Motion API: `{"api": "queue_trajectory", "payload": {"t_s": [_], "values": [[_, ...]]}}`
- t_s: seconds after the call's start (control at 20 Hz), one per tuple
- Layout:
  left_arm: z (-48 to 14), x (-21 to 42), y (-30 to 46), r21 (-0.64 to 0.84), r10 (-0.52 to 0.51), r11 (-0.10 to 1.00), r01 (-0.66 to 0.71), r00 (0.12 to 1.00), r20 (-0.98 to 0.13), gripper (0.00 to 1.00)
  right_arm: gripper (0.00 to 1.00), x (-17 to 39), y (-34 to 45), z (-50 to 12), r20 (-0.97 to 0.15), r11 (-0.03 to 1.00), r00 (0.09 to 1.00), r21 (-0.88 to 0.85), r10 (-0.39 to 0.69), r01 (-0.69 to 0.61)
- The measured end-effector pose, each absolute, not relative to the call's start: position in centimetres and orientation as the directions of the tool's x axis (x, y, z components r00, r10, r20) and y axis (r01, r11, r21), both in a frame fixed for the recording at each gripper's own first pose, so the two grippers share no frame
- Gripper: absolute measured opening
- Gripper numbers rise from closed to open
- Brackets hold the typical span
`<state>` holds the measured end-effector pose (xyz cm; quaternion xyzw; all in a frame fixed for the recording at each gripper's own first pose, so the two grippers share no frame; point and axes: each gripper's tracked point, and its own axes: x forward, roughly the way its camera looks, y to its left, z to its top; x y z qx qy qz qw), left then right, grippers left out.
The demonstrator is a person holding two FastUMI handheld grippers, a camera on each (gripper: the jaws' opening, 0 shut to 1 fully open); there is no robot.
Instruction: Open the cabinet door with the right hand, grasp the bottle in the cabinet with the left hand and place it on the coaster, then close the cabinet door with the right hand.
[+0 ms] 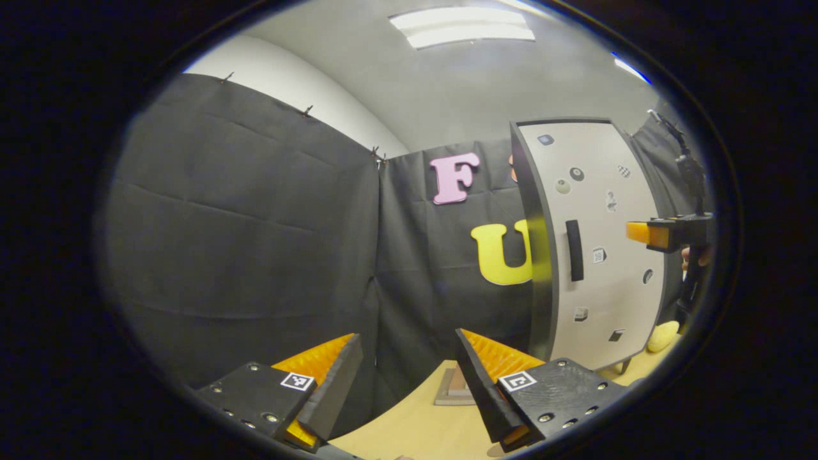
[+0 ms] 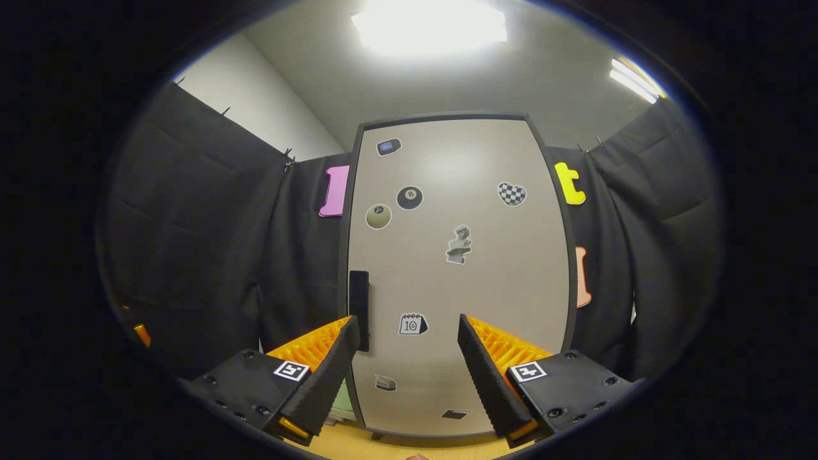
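The right gripper is seen nearest, its jaws spread wide and holding nothing, faced squarely at the shut cabinet door. The left gripper is likewise held wide and empty above the table. The bottle is presumably shut behind the door, so its position cannot be told. The coaster lies on the table just left of the cabinet. The slim handle sits at the door's left edge, beside the right gripper's left finger. If the handle is approached off-centre, it could be missed or only clipped. If the door is swung wide, the coaster or the waiting left gripper might be struck.
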<state>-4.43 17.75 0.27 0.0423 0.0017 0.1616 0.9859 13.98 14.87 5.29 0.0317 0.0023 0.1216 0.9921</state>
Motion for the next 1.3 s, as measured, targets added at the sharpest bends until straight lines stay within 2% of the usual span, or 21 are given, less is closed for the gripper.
{"api": "queue_trajectory", "payload": {"t_s": [0.45,0.75,0.8,0.9,1.05,1.15,1.2,1.25,1.3], "values": [[-1.1,-6.6,23.1,0.099,0.411,0.908,-0.408,0.912,-0.011,0.89,0.98,17.9,20.0,4.3,-0.049,0.957,0.957,0.08,0.285,-0.28],[-1.8,-7.1,26.0,0.102,0.446,0.891,-0.442,0.895,-0.017,0.87,0.98,21.3,22.8,2.5,-0.124,0.958,0.95,0.067,0.286,-0.279],[-2.0,-7.3,26.5,0.103,0.45,0.889,-0.446,0.893,-0.019,0.89,0.98,21.9,23.2,2.2,-0.138,0.957,0.947,0.066,0.29,-0.283],[-2.1,-7.6,27.0,0.105,0.459,0.884,-0.455,0.888,-0.02,0.87,0.98,22.8,24.0,1.5,-0.176,0.958,0.942,0.06,0.287,-0.281],[-2.0,-7.9,28.0,0.103,0.472,0.878,-0.468,0.882,-0.014,0.89,0.97,24.1,25.0,1.0,-0.21,0.957,0.934,0.066,0.291,-0.283],[-2.1,-7.9,27.9,0.104,0.475,0.876,-0.472,0.88,-0.011,0.87,0.91,24.6,25.5,0.8,-0.224,0.956,0.929,0.074,0.294,-0.285],[-2.1,-7.9,27.9,0.107,0.474,0.876,-0.47,0.881,-0.011,0.89,0.87,25.0,25.6,0.5,-0.234,0.958,0.929,0.073,0.288,-0.278],[-2.1,-8.0,28.1,0.11,0.473,0.876,-0.47,0.881,-0.01,0.89,0.75,25.2,25.6,0.4,-0.244,0.96,0.929,0.072,0.279,-0.269],[-2.0,-8.0,28.2,0.111,0.47,0.877,-0.467,0.882,-0.007,0.89,0.7,25.5,25.5,0.2,-0.256,0.964,0.929,0.068,0.268,-0.259]]}}
